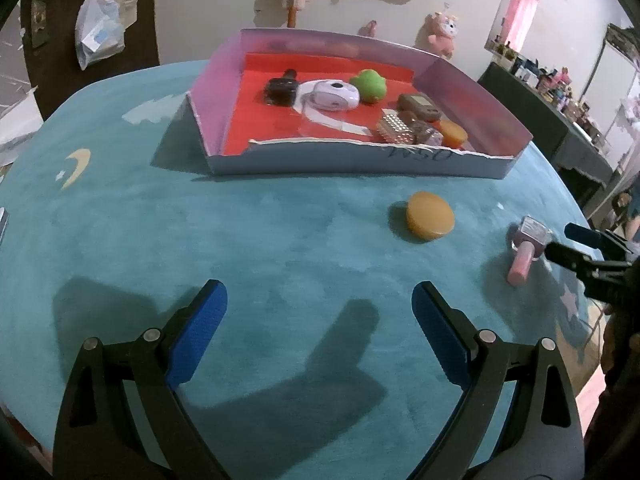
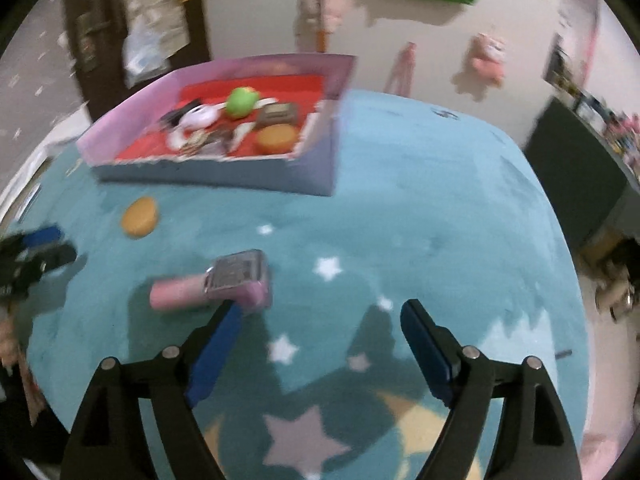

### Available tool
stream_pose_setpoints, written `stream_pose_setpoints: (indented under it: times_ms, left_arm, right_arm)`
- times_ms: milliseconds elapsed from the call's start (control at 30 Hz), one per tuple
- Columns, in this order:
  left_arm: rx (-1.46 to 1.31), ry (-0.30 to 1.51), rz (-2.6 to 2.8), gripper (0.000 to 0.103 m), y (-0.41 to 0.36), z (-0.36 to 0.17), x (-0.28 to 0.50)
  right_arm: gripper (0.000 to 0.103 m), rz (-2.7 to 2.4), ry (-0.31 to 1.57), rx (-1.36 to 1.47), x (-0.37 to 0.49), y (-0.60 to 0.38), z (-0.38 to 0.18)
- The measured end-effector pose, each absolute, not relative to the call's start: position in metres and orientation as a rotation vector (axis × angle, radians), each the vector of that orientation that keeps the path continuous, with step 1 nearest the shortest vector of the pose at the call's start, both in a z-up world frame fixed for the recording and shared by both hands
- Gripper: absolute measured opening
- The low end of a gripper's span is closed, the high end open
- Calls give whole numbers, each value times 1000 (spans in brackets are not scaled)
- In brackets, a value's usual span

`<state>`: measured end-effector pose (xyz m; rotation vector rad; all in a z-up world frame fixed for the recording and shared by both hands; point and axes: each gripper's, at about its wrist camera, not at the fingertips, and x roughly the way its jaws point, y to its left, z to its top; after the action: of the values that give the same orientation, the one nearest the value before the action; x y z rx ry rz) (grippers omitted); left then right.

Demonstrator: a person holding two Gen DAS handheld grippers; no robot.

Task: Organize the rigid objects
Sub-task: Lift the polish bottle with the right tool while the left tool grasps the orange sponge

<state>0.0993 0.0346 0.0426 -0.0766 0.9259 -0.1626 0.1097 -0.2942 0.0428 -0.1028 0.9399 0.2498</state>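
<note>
A shallow box [image 1: 352, 166] with a red floor holds several small objects, among them a green toy [image 1: 369, 85] and a white gadget [image 1: 334, 95]; it also shows in the right wrist view [image 2: 216, 178]. An orange puck [image 1: 430, 214] lies on the teal rug in front of the box, also in the right wrist view [image 2: 139, 216]. A pink brush-like object [image 2: 218, 286] lies on the rug, also in the left wrist view [image 1: 526, 247]. My left gripper [image 1: 320, 304] is open and empty over bare rug. My right gripper [image 2: 320, 320] is open, its left finger [image 2: 224, 334] touching the pink object.
The teal rug [image 1: 240, 240] with star and moon prints covers a round table. Plush toys hang on the wall behind. A dark cabinet [image 1: 560, 128] with clutter stands to the right. A plastic bag [image 1: 100, 28] hangs at the far left.
</note>
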Motion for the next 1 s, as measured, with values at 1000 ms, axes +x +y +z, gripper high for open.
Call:
stream_pose_setpoints:
  times_ms: [1000]
  left_arm:
    - [81, 1012, -220, 95, -27, 35, 160]
  right_arm:
    - [94, 393, 914, -161, 106, -242, 31]
